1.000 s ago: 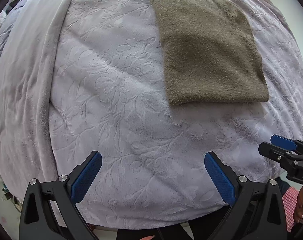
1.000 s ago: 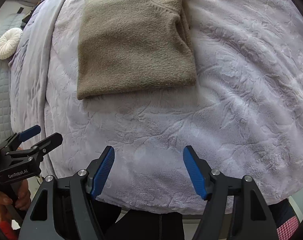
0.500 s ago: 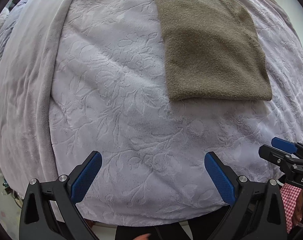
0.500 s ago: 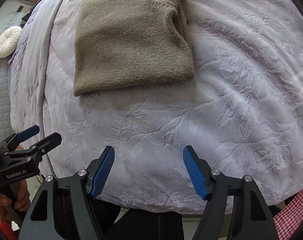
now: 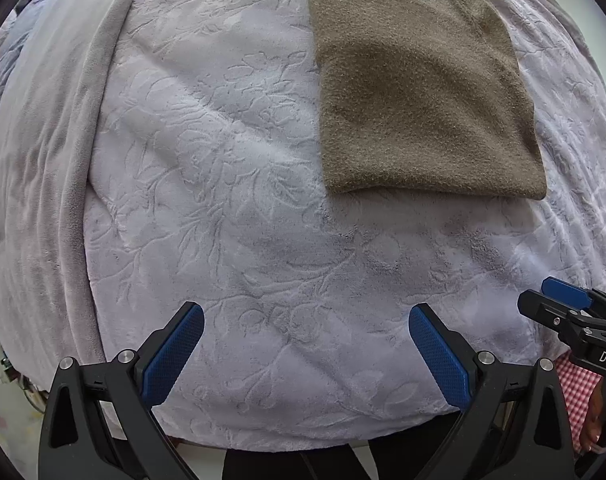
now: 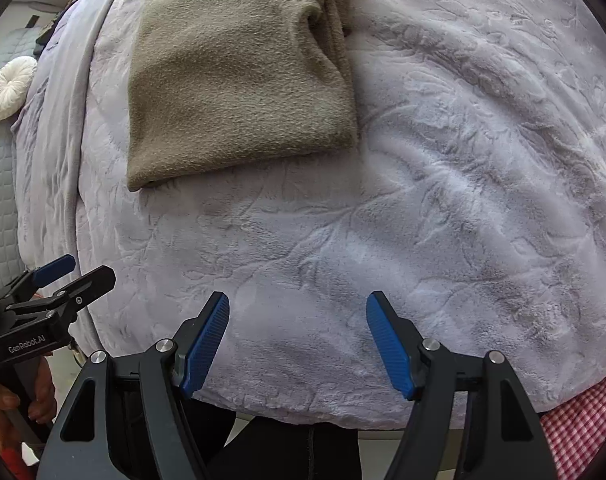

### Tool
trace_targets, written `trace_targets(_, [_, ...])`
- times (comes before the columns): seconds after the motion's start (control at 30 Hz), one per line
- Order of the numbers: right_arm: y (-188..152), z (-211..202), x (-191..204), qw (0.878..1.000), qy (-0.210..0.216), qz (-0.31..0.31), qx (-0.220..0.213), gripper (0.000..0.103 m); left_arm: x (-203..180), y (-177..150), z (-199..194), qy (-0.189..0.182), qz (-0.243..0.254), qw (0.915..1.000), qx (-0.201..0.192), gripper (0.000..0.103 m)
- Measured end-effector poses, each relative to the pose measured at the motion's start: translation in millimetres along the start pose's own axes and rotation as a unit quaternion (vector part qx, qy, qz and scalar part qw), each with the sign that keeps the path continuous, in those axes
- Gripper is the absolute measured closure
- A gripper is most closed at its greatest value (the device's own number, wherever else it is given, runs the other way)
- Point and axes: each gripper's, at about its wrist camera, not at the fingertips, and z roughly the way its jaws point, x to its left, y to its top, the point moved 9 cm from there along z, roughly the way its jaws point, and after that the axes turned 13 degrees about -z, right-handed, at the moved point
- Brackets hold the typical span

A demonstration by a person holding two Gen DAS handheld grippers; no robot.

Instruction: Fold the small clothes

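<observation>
A folded olive-brown fleece garment (image 5: 419, 100) lies flat on a pale lilac embossed blanket (image 5: 231, 208), at the upper right of the left wrist view. In the right wrist view the garment (image 6: 235, 80) lies at the upper left, its collar and layered edges on its right side. My left gripper (image 5: 305, 344) is open and empty, held over the blanket's near edge, well short of the garment. My right gripper (image 6: 299, 340) is open and empty too, near the same edge. Each gripper shows in the other's view: the right one (image 5: 559, 304), the left one (image 6: 75, 276).
The blanket (image 6: 463, 200) covers a bed. A folded band of it (image 5: 83, 160) runs along the left side. A round white cushion (image 6: 11, 88) lies on grey quilting at the far left. Red-checked cloth (image 6: 583, 420) shows at the lower right.
Both grippers have drifted a little; the garment sits slightly further right in the left wrist view and further left in the right wrist view. Jaws stayed open.
</observation>
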Motion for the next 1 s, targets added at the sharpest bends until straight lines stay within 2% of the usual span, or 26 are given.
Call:
trace_targets(0.3, [8.9,0.6,-8.7,1.000,-0.006,-0.002,0.000,0.029,-1.2,15.5,16.6,-0.001,-0.012,0.9999,0.006,0.000])
trace_targets(0.8, [37.0,2.5,-12.9,1.000,-0.003,-0.015,-0.008,0.029,1.9,72.3,36.5,-0.018,-0.029,0.9994,0.003,0.000])
trace_targets(1.0, [44.6,7.2,-17.5,1.000,0.002,-0.002,-0.006,0.029,8.1,88.0,41.7,-0.018,-0.028,0.9995,0.003,0.000])
